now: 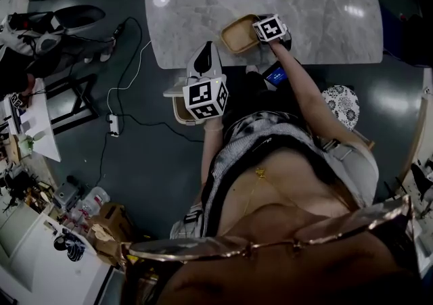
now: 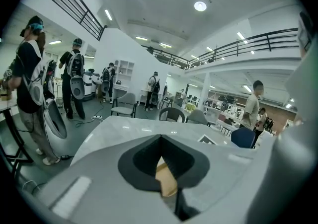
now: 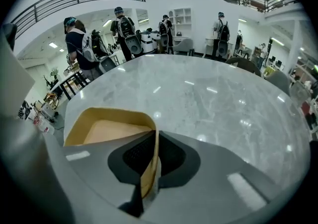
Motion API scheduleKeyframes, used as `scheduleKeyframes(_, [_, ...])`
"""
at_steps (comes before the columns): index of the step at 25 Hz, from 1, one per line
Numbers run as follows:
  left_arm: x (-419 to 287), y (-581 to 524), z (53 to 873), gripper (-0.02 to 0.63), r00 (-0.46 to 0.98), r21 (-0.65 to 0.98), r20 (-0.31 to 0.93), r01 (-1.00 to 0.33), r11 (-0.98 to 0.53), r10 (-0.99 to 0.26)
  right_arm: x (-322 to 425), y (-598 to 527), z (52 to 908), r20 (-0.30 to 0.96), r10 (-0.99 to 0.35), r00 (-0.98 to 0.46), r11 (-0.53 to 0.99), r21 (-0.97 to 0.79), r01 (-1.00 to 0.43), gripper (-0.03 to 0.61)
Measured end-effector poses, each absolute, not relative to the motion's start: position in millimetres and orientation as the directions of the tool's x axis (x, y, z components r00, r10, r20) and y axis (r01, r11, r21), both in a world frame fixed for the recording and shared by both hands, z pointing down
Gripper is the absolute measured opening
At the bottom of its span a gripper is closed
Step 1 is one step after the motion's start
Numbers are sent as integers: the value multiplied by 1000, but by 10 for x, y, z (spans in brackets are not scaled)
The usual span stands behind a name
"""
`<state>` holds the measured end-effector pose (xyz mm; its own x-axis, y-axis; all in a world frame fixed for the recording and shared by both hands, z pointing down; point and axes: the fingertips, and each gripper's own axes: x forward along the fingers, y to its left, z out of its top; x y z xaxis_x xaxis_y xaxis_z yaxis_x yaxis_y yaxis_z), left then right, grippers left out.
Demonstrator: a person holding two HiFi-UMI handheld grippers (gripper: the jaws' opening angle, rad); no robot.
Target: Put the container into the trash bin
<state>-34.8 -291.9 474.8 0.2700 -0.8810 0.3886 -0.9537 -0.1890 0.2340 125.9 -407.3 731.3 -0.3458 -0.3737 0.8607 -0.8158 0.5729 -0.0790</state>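
Observation:
A tan open container (image 1: 238, 34) (image 3: 107, 131) sits at the near edge of the grey marble table (image 1: 304, 6) (image 3: 208, 99). My right gripper (image 1: 259, 38) (image 3: 151, 141) is shut on its right wall, and the thin tan rim runs between the pads. My left gripper (image 1: 206, 53) (image 2: 160, 143) hangs below the table edge, pointing toward the table (image 2: 119, 128). Its jaws meet at the tips with a tan piece (image 2: 166, 178) caught between them; I cannot tell what that piece belongs to. A beige-rimmed bin (image 1: 181, 113) shows under the left gripper's cube.
A power strip (image 1: 113, 124) and cables lie on the dark floor to the left. A patterned stool (image 1: 342, 102) stands at the right, behind my arm. People (image 2: 30, 79) stand by tables beyond the marble table. Cluttered desks line the left side.

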Motion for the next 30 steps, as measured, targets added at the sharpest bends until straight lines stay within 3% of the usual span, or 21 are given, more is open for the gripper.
scheduleKeyframes(12, [-350,-2882,4778,2,275,229,405,-954,-194,-872,1236,-3973,6997,862,-309,-402,651,-117,-750,31])
scheduleKeyframes(30, [-196,-2791,4622,2,312,217,396,-946,-243,-863,1131,-3711,5408,803,-175,-570,763,-255,-594,31])
